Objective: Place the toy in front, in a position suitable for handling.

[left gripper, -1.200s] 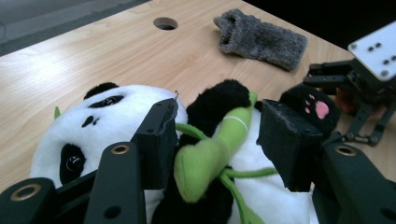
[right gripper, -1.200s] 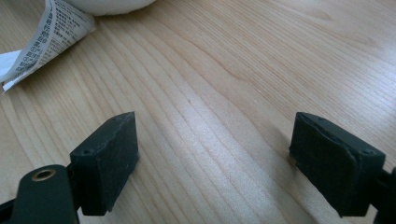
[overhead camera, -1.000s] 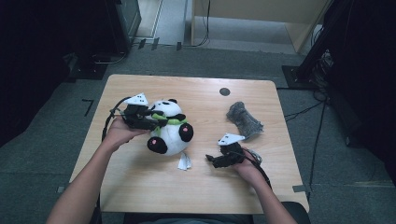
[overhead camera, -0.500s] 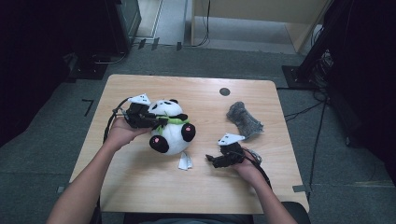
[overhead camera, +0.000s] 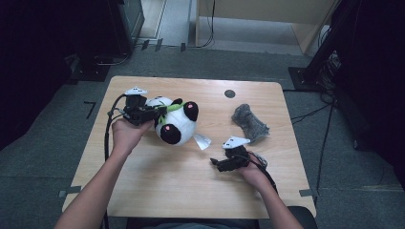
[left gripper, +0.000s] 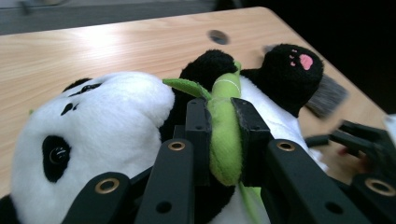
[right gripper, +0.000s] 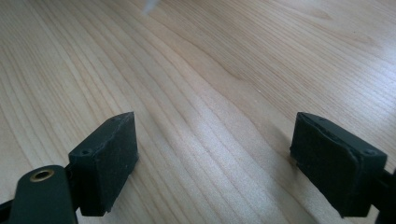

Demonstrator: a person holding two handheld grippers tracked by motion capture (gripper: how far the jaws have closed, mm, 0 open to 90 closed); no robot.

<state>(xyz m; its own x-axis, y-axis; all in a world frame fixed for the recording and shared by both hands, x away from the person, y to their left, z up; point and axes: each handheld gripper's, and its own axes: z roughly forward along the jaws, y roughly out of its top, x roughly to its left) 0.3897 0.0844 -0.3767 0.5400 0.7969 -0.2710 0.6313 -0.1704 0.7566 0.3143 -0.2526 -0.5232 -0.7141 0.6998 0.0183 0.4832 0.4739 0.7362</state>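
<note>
A black-and-white plush panda [overhead camera: 177, 125] lies left of the table's middle, its feet toward the right and raised. My left gripper [overhead camera: 157, 112] comes in from its left and is shut on the green bamboo stalk [left gripper: 225, 135] on the panda's chest. Both pads press the stalk's sides, with the panda's head [left gripper: 93, 126] to the left of the jaws. My right gripper [overhead camera: 218, 165] rests low over the wood at the front right, a little way from the panda. In the right gripper view it [right gripper: 215, 158] stands wide open over bare wood.
A crumpled grey cloth [overhead camera: 249, 122] lies at the right, behind the right hand. The panda's white tag [overhead camera: 202, 141] hangs by its lower side. A dark round hole [overhead camera: 229, 93] sits near the wooden table's [overhead camera: 162, 191] far edge. Dark floor and equipment surround the table.
The left hand has risen with the panda by its bamboo stalk, and the panda's feet have swung up and away from the table. The right gripper has stayed put.
</note>
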